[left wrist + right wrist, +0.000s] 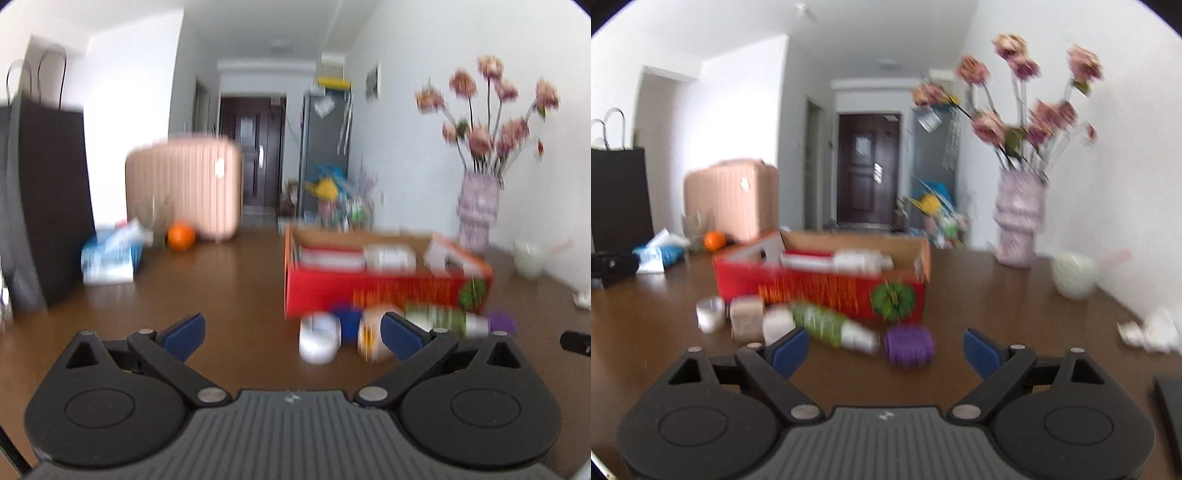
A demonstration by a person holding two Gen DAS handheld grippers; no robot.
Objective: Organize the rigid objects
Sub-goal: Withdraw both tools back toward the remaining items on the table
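Note:
Both views are blurred. A red cardboard box (369, 291) (820, 288) stands open on the brown table and holds a white bottle (860, 260) and a red-and-white pack. In front of it lie a green-labelled bottle (831, 326) (447, 321), a purple ribbed cylinder (909, 346) (502, 322), a white cup (710, 314) (319, 341), a beige block (747, 322) and a white jar (777, 325). My left gripper (293, 338) is open and empty, left of these things. My right gripper (885, 351) is open and empty, just short of the purple cylinder.
A vase of pink flowers (1019, 221) (478, 210) stands at the back right, with a pale bowl (1073, 275) beside it. Crumpled white paper (1152, 332) lies at right. A black bag (44, 199), a tissue pack (110, 254) and an orange (181, 236) sit at left.

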